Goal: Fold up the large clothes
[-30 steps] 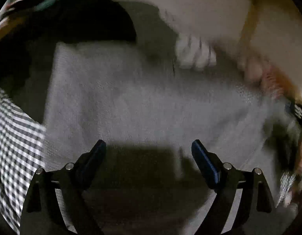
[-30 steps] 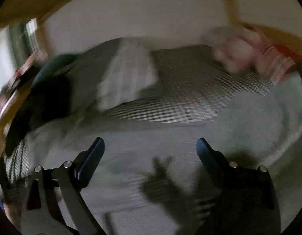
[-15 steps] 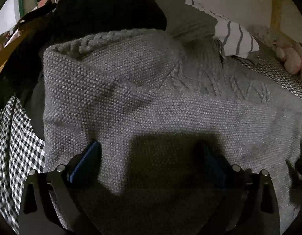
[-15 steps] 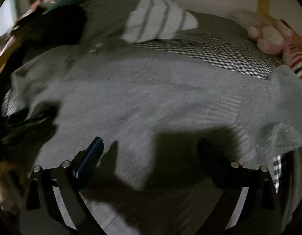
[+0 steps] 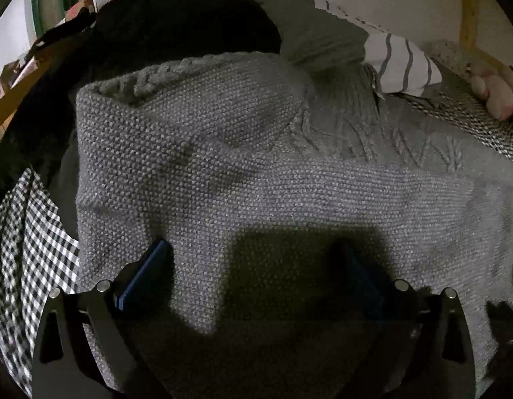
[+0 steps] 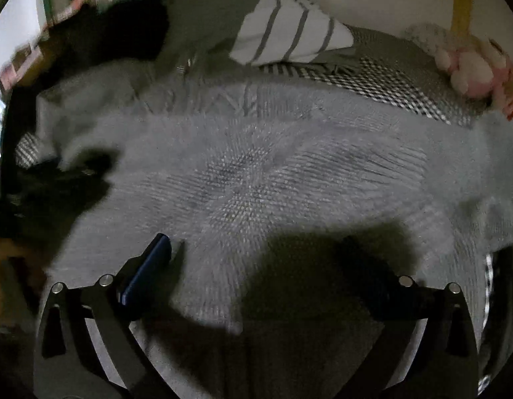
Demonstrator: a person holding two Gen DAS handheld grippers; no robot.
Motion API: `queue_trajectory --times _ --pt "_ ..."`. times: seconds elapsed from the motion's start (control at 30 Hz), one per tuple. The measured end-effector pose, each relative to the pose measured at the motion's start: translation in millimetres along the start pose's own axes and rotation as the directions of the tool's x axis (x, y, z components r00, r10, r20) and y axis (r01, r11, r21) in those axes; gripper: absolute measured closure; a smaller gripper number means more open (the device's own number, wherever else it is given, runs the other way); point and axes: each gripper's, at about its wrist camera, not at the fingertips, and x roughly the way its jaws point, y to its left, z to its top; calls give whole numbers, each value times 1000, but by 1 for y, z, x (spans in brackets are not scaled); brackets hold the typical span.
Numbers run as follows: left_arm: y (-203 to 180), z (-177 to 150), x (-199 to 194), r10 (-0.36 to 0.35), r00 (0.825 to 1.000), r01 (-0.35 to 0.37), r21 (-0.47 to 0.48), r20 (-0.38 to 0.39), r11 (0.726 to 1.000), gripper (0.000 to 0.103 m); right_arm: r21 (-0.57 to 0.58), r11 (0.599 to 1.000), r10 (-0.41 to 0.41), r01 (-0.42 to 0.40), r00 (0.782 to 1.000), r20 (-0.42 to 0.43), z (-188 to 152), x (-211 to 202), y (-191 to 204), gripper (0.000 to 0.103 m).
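A large grey knitted sweater (image 5: 243, 173) with a cable-pattern band lies spread on the bed, its left part folded over. It also fills the right wrist view (image 6: 273, 173). My left gripper (image 5: 256, 266) is open and empty, low over the sweater's near part. My right gripper (image 6: 259, 259) is open and empty, just above the knit further right. The right fingertips of both grippers sit in dark shadow.
A black garment (image 5: 176, 23) lies behind the sweater at the left. A white striped cloth (image 5: 402, 63) lies at the back. Checked bedding (image 5: 27, 249) shows at the left and back right (image 6: 399, 89). A pink plush toy (image 6: 469, 66) sits by the wall.
Both grippers have dropped closer to the sweater, which now fills both views. Both stay open.
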Motion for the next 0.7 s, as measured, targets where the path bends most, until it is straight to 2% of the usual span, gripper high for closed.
queue_trajectory --times 0.03,0.1,0.23,0.3,0.47,0.53,0.57,0.6,0.67,0.7 --pt "-1 0 -3 -2 1000 2 1 4 1000 5 22 1000 14 -14 1000 12 2 -7 -5 3" --pt "-7 1 -17 -72 997 72 -17 14 997 5 50 998 25 -27 999 45 5 -26 -19 3" --pt "-36 2 -54 -207 977 210 -74 51 975 5 74 996 38 -44 996 78 13 -53 -44 3" --pt "-66 6 -70 -253 966 255 -41 60 966 5 80 996 21 -28 995 95 17 -65 -58 3" --pt "-126 13 -96 -307 949 304 44 77 952 5 161 986 24 -46 991 132 20 -99 -113 3" --pt "-151 13 -105 -360 930 356 63 80 933 5 200 978 32 -61 989 146 16 -114 -135 3" --pt "-167 15 -109 -406 911 401 76 75 913 5 238 969 28 -65 987 159 14 -126 -156 3" --pt "-178 15 -112 -432 899 426 87 72 901 5 263 963 22 -66 986 168 12 -134 -168 3" --pt "-208 15 -117 -498 865 489 123 63 864 5 333 940 15 -76 983 182 10 -149 -204 3" --pt "-230 14 -118 -538 841 527 151 44 836 5 368 926 11 -81 982 188 9 -155 -220 3"
